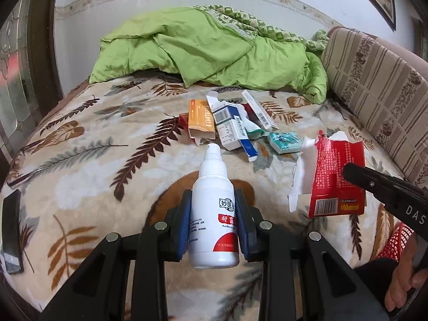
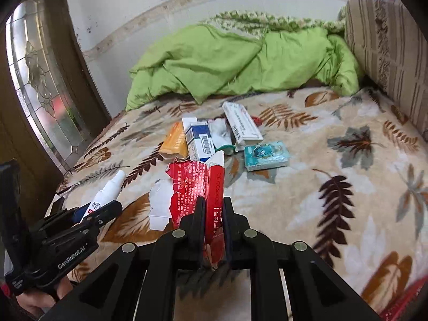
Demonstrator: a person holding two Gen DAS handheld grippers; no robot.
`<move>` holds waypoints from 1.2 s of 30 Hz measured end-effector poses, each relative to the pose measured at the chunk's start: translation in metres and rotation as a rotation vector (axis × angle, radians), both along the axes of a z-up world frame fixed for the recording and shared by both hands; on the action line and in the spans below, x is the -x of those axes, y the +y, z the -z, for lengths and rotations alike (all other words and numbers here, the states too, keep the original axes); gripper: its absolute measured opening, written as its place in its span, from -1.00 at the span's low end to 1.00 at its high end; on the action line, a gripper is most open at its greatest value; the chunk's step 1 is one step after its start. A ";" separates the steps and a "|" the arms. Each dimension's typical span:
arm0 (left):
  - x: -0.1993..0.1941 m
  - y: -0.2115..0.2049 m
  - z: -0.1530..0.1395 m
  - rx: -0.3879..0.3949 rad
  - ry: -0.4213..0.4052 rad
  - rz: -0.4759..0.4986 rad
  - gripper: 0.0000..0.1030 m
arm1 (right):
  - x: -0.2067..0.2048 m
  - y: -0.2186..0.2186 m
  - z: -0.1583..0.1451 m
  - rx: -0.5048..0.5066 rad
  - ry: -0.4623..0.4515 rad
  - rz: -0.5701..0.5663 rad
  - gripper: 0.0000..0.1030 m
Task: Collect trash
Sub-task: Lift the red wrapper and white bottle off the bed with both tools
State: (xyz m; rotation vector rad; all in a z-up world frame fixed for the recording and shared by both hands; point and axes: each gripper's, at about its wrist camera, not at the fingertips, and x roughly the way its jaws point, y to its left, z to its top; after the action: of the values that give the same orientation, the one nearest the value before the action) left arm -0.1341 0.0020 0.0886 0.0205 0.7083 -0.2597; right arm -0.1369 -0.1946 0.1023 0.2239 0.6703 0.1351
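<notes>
My left gripper [image 1: 213, 195] is shut on a white spray bottle [image 1: 212, 208] with a red label and holds it above the bed; it also shows in the right wrist view [image 2: 107, 192]. My right gripper [image 2: 214, 203] is shut on a torn red carton [image 2: 203, 187], which also shows in the left wrist view [image 1: 334, 176]. On the leaf-pattern blanket [image 1: 93, 160] lies a pile of trash: an orange box [image 1: 200, 120], a blue and white box [image 1: 230, 125], a white box [image 2: 242, 124], crumpled tissue [image 2: 219, 131] and a teal packet [image 2: 266, 155].
A green quilt [image 1: 214, 48] is bunched at the bed's far end. A striped cushion [image 1: 374, 80] runs along the right. A glass-panelled door [image 2: 42, 85] stands at the left. A red mesh basket [image 1: 396, 240] is at the bed's near right. A dark flat object [image 1: 12, 224] lies at the left edge.
</notes>
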 end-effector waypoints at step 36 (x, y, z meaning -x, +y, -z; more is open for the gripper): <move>0.016 -0.023 0.014 -0.133 -0.033 -0.031 -0.44 | 0.030 -0.020 0.010 -0.077 0.062 0.063 -0.76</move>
State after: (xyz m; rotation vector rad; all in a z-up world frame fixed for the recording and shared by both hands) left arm -0.1498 -0.0208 0.0749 0.1401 0.6912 -0.1813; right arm -0.1671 -0.2150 0.0923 0.3242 0.7199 0.0939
